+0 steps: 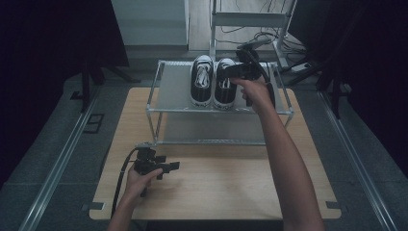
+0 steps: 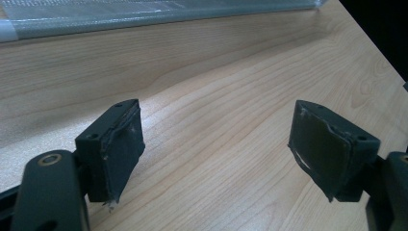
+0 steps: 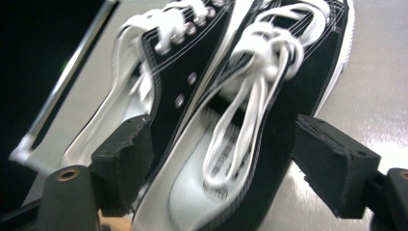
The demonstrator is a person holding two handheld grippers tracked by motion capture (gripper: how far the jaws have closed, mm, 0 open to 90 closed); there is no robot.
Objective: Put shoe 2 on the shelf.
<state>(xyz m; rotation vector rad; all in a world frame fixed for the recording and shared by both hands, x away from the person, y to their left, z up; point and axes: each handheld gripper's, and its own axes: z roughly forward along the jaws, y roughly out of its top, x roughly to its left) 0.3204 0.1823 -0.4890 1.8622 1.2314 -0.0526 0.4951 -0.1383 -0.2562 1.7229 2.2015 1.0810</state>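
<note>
A pair of black canvas sneakers with white laces stands side by side on the top shelf of a metal rack (image 1: 173, 96), toes toward me. My right gripper (image 1: 229, 72) reaches down at the heel end of the right-hand sneaker (image 1: 223, 91), next to the left-hand sneaker (image 1: 202, 82). In the right gripper view the gripper (image 3: 221, 159) has its jaws on either side of that sneaker (image 3: 250, 96), wide apart and close to its sides; the picture is blurred. My left gripper (image 1: 172, 166) rests low over the wooden table (image 1: 216, 187), and it (image 2: 216, 149) is open with nothing between its pads.
The rack has a lower shelf (image 1: 211, 127) and stands on the far half of the table. Its thin frame rail (image 3: 62, 82) runs close beside the other sneaker (image 3: 163, 57). Behind the table stand a metal cart (image 1: 250, 19) and loose cables (image 1: 250, 36).
</note>
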